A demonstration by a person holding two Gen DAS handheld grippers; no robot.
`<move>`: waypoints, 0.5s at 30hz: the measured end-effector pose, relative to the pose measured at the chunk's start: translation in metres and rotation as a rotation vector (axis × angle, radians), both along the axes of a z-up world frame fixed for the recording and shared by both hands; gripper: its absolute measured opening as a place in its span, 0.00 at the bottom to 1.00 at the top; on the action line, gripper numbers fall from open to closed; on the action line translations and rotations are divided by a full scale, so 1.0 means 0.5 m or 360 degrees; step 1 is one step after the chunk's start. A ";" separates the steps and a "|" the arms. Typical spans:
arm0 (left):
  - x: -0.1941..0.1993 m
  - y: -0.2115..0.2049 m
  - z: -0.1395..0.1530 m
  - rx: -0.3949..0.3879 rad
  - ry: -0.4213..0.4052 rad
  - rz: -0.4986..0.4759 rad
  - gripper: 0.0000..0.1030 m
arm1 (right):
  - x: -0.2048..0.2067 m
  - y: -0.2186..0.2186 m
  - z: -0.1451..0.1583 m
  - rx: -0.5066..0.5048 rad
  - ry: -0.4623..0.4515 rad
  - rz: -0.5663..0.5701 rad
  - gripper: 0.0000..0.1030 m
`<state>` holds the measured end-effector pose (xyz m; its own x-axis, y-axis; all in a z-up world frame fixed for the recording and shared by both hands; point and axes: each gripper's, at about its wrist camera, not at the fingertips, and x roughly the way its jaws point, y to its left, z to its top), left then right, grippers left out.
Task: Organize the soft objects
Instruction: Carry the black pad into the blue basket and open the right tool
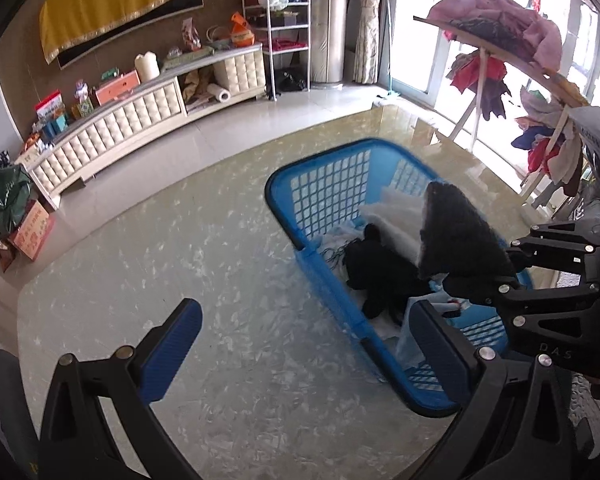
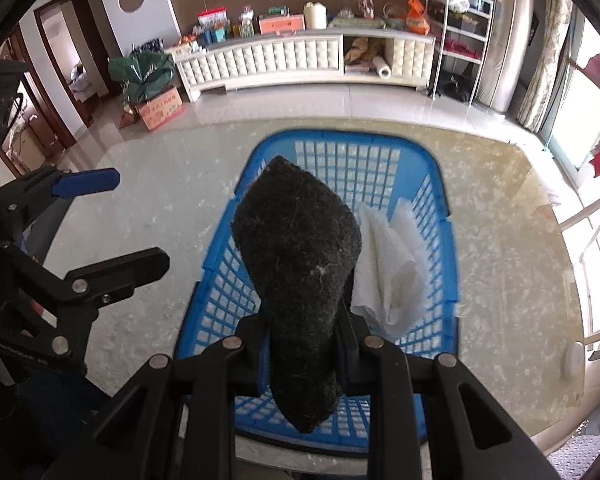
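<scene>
A blue plastic basket (image 1: 324,184) (image 2: 440,184) stands on the marbled table. Inside lie a white cloth (image 1: 392,216) (image 2: 392,280) and a black soft item (image 1: 384,276). My right gripper (image 2: 304,344) is shut on a dark fuzzy pad (image 2: 296,248), held above the basket; the pad also shows in the left wrist view (image 1: 456,236). My left gripper (image 1: 300,344) is open and empty, low over the table just left of the basket, its right finger over the basket's near end.
The marbled table (image 1: 180,264) (image 2: 508,264) extends left of the basket. A drying rack with clothes (image 1: 512,40) stands at the right by the window. A white cabinet (image 2: 300,56) with clutter lines the far wall.
</scene>
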<state>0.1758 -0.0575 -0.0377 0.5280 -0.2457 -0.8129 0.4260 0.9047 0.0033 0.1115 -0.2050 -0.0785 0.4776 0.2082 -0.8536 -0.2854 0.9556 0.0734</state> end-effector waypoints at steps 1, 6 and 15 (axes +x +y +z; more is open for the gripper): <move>0.006 0.004 -0.008 -0.0001 0.0013 0.0006 1.00 | 0.005 0.005 -0.008 -0.0005 0.0024 0.0004 0.22; 0.032 0.015 -0.039 -0.0015 0.0075 0.0016 1.00 | 0.024 0.025 -0.038 -0.0028 0.0113 0.0029 0.22; 0.047 0.032 -0.055 -0.0032 0.0114 0.0036 1.00 | 0.033 0.057 -0.043 -0.0103 0.0177 0.0056 0.43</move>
<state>0.1992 -0.0416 -0.0653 0.4741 -0.2508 -0.8440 0.4039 0.9137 -0.0446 0.1279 -0.1765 -0.1000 0.3728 0.1656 -0.9130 -0.3123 0.9489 0.0447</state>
